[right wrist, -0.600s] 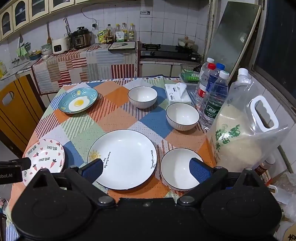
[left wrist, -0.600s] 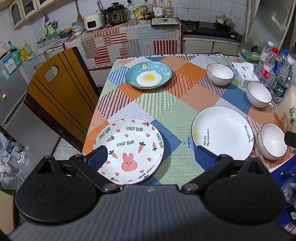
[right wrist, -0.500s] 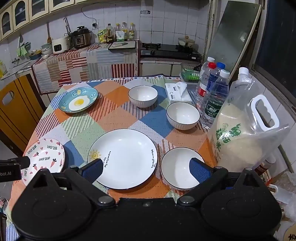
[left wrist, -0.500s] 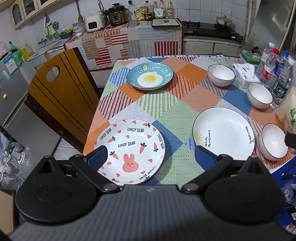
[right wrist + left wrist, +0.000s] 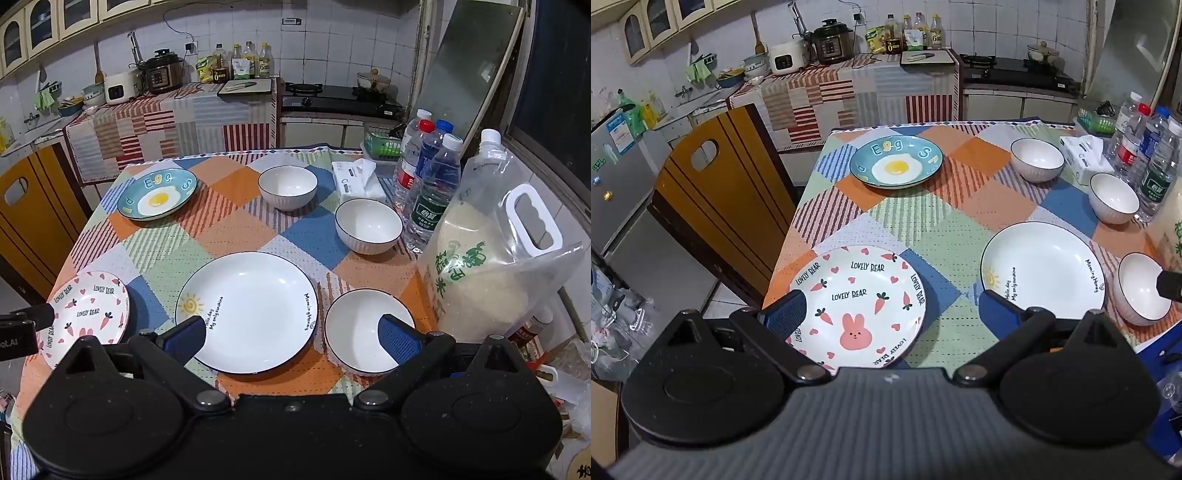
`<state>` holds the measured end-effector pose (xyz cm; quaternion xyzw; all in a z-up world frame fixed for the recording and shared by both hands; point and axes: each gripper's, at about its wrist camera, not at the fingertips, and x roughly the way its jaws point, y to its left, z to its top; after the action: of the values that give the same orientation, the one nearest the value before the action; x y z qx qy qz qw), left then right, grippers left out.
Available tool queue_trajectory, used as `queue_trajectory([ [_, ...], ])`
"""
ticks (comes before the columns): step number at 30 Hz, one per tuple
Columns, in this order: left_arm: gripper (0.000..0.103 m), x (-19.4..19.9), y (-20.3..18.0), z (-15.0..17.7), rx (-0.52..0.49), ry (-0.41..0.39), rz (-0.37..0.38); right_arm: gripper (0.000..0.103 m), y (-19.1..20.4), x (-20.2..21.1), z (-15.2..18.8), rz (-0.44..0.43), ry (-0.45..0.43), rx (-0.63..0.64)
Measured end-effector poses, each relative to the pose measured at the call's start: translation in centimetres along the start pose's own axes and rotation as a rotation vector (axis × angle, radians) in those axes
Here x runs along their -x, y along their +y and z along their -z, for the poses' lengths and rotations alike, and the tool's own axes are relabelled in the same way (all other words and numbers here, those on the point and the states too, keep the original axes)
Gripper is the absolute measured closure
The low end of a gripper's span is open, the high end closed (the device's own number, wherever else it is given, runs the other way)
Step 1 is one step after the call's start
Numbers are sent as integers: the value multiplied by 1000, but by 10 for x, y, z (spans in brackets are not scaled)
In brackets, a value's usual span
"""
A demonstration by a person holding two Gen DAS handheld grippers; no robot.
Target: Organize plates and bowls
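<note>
Left gripper (image 5: 890, 308): spread wide, empty, above my rabbit plate (image 5: 857, 307) at 6 o'clock. Right gripper (image 5: 291, 338) likewise unclenched over white plate (image 5: 247, 310). Advice: pinch one rim squarely, lift level.

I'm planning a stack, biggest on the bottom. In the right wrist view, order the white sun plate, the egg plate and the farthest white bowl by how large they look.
1. White sun plate, clearly widest.
2. Egg plate.
3. Farthest white bowl, smallest.
The sun plate lies nearer the camera, which exaggerates its lead.
</note>
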<state>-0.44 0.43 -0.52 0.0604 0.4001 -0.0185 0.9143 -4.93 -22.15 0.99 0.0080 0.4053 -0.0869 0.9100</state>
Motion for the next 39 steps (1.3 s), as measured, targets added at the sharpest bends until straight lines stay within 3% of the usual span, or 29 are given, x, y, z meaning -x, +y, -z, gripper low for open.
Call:
queue_trajectory([
  [8,1,-2,2,3,1,-13,29,2,0,-5,3,1,0,-1],
  [21,1,-10,0,5,-6,-10,-1,2,1,-11,4,-9,1,-7],
  [29,1,-13,-6,8,-21,10,25,2,0,-11,9,8,-41,6],
  [39,1,-16,-6,11,-16,38,28,2,-2,-5,14,-37,-111,-15],
])
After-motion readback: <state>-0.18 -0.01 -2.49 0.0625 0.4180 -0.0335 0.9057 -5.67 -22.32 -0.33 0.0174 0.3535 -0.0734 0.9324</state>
